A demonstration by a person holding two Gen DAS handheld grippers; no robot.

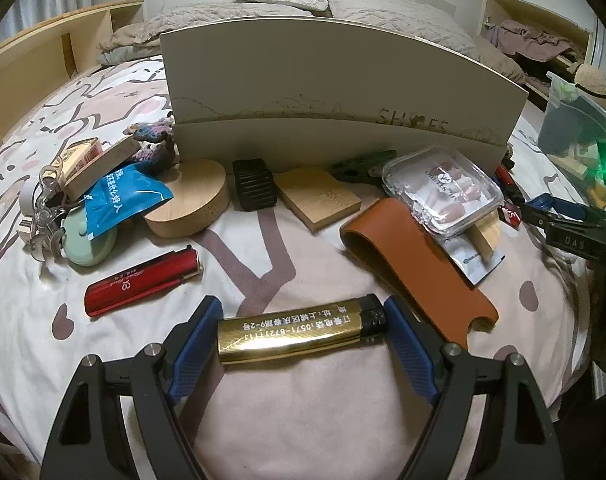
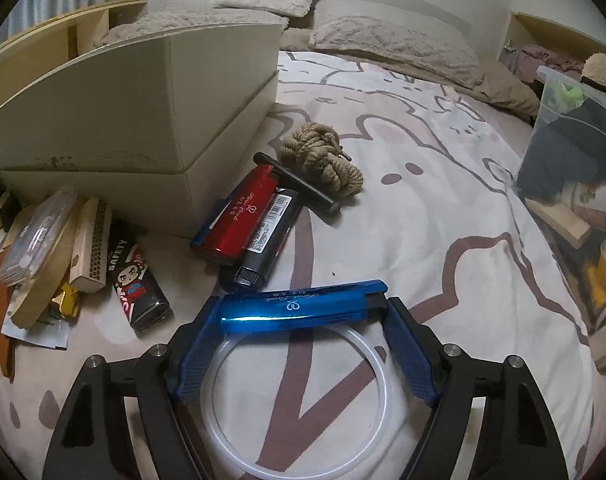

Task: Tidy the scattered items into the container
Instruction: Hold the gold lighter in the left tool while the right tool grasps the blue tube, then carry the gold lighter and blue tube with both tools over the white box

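Pickup is in hand: your left gripper [image 1: 299, 330] clamps the gold lighter [image 1: 299, 330] endwise, your right gripper [image 2: 303, 310] spans the blue lighter [image 2: 303, 305] over the bedspread [image 2: 443, 248], so next carry both into the shoe box [image 1: 343, 92].

Light: dim, warm, indoor | Glare: bright streaks on gold lighter [image 1: 299, 330] and blue lighter [image 2: 303, 304] | Edges: strong fisheye bending, dark corners | Focus: mostly sharp
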